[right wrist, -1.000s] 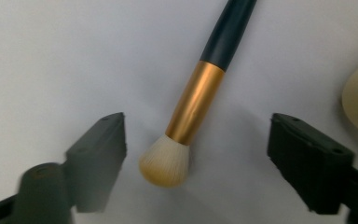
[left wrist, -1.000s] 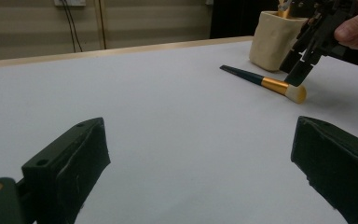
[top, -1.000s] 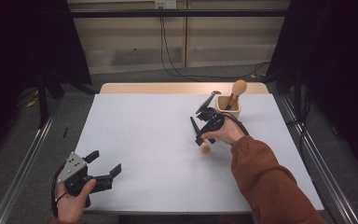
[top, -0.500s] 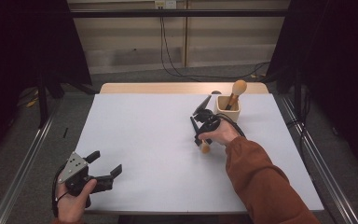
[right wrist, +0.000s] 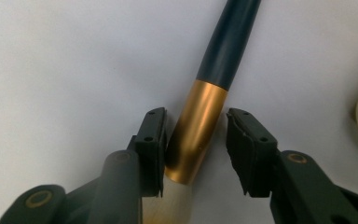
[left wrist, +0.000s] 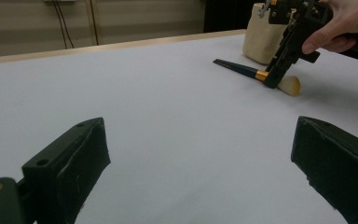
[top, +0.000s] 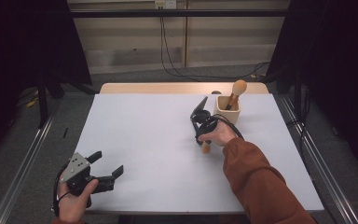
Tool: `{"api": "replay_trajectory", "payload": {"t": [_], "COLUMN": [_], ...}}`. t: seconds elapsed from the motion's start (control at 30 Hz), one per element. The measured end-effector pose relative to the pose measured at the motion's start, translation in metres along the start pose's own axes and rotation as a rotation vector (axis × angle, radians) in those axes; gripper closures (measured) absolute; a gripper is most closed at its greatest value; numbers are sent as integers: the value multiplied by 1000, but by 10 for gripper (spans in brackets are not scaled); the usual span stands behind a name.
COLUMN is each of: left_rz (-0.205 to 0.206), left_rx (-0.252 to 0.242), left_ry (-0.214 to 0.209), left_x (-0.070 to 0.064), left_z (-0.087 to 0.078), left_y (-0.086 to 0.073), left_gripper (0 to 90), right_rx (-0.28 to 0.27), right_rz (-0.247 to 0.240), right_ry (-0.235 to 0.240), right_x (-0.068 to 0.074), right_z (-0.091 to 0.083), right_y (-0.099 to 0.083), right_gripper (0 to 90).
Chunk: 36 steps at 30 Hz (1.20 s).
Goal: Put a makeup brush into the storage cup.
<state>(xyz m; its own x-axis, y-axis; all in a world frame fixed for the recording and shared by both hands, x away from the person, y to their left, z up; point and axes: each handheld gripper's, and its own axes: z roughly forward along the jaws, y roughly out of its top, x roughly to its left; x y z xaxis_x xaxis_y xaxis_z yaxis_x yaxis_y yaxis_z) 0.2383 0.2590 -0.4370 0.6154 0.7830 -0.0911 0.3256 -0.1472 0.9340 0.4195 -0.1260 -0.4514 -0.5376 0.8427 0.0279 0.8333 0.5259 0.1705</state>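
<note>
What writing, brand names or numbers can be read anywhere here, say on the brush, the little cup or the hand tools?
None can be read.
The brush shows a plain dark handle and gold collar, no print.
The cream cup looks blank.
The left gripper and right gripper bear no legible marks.
The white table is unmarked.
</note>
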Motion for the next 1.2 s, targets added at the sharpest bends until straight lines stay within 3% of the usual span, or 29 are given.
{"api": "replay_trajectory", "payload": {"t": [0.2, 0.63, 0.93, 1.2], "left_rz": [-2, -2, -4, -5], "left_rx": [0, 2, 4, 2], "left_ry": [-2, 5, 8, 11], "left_x": [0, 1, 1, 1], "left_z": [0, -1, -1, -1], "left_y": [0, -1, -1, -1], "left_gripper": [38, 35, 36, 35], "right_rx": [19, 19, -21, -92], "right_rz": [12, -10, -6, -15], "right_ry": [9, 10, 31, 42], "right_x": [-2, -2, -11, -15], "right_z": [-1, -1, -5, -17], "right_y": [2, 1, -5, -13], "right_gripper": [736, 742, 742, 742]}}
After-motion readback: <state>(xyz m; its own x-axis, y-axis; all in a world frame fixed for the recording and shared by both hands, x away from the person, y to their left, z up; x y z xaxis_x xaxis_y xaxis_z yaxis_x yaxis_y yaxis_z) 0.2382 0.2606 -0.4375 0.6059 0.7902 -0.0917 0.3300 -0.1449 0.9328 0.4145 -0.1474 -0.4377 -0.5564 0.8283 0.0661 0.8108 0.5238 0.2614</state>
